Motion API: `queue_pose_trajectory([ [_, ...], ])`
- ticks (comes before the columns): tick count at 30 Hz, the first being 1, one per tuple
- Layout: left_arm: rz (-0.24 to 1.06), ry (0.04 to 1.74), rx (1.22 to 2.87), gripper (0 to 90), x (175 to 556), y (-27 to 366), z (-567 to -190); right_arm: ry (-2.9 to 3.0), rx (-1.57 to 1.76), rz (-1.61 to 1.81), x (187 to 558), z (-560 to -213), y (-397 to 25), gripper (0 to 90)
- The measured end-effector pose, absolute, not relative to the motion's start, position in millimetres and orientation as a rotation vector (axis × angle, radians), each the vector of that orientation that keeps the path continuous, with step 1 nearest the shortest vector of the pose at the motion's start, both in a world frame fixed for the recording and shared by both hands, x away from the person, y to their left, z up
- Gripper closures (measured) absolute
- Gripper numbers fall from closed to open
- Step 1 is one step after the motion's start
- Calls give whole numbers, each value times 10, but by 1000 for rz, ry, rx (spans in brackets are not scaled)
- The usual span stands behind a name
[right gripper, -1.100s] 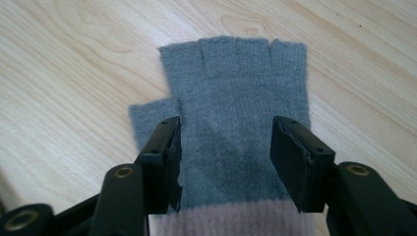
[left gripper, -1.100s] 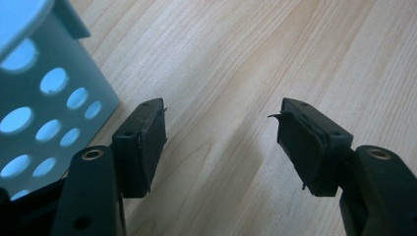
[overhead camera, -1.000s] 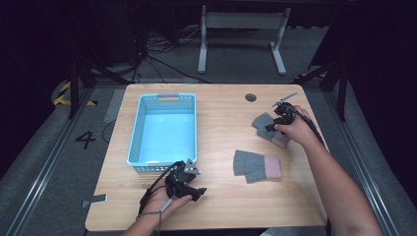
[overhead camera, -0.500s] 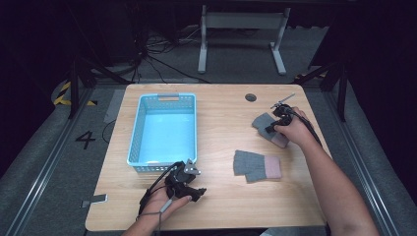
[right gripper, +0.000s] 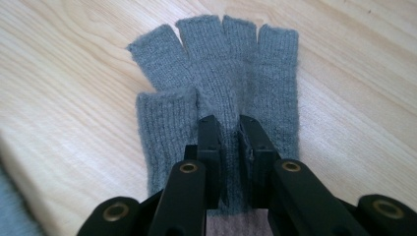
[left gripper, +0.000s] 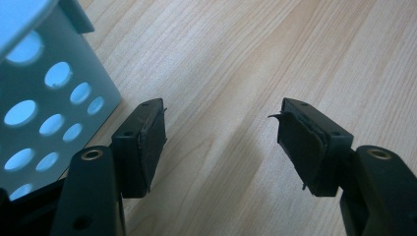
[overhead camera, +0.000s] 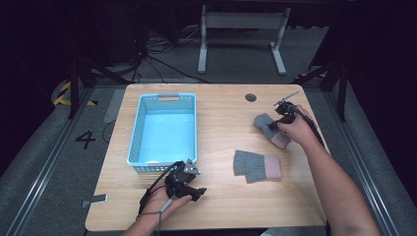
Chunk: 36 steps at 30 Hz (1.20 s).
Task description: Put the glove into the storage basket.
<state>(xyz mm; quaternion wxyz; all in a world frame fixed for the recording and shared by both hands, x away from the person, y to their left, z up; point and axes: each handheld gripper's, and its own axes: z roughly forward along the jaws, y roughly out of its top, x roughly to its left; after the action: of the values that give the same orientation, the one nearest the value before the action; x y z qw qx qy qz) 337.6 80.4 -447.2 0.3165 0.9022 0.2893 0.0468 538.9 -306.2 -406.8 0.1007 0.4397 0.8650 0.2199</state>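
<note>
Near the right edge of the tabletop [overhead camera: 221, 113], the right gripper [right gripper: 230, 129] has its jaws nipped onto a fold of the grey fingerless glove [right gripper: 221, 93], which lies flat, fingers pointing away, with a pink cuff. Its twin, the second glove [overhead camera: 256, 166], rests toward the front edge. Both look due for the blue basket [overhead camera: 139, 129], so the work seems barely begun. The left gripper [left gripper: 221, 142] waits at the basket's front corner, jaws spread, holding nothing.

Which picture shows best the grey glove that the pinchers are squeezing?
The right gripper view: the grey glove lies spread, its knit pinched by the right gripper. In the high view it looks small, partly under the hand.
</note>
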Motion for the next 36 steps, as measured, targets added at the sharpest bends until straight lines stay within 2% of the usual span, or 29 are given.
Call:
queue_pose_trajectory([
  [19, 118, 756, 2384, 355, 3374, 787, -4468, 2579, 1136, 750, 5001, -3530, -3000, 808],
  [36, 117, 760, 2383, 357, 3372, 778, -4473, 2694, 930, 777, 4655, -3390, -2819, 804],
])
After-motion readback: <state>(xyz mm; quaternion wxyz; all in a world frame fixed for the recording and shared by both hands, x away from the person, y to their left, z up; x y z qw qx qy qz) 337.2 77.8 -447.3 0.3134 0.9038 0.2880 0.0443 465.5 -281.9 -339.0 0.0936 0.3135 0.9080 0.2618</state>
